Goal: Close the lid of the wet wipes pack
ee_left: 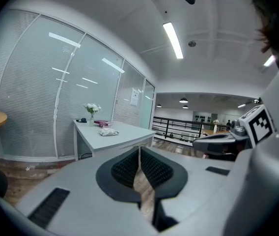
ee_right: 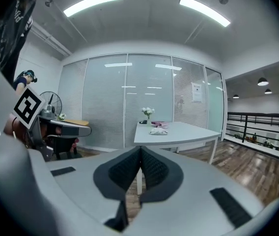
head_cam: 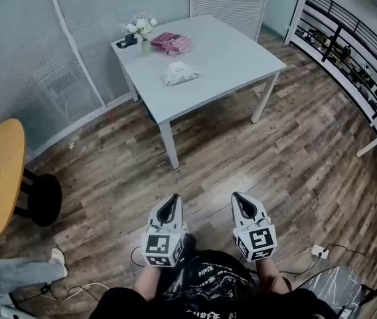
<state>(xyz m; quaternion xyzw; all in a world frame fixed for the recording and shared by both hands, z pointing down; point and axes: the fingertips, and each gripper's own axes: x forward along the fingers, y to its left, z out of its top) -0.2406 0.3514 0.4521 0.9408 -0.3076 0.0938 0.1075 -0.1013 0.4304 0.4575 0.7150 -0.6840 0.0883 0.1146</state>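
The white wet wipes pack (head_cam: 180,74) lies near the middle of a grey table (head_cam: 238,58), far ahead of me; whether its lid stands up cannot be made out from here. It shows small in the left gripper view as a wipes pack (ee_left: 109,132) and in the right gripper view as a wipes pack (ee_right: 159,131). My left gripper (head_cam: 171,201) and right gripper (head_cam: 241,199) hover side by side over the wooden floor, well short of the table. Both are shut with nothing between the pads.
A pink packet (head_cam: 170,42), a vase of white flowers (head_cam: 142,30) and a small dark object (head_cam: 129,40) sit at the table's far corner. A round wooden side table (head_cam: 1,175) stands at the left. Cables (head_cam: 311,252) trail on the floor; railings (head_cam: 348,45) run along the right.
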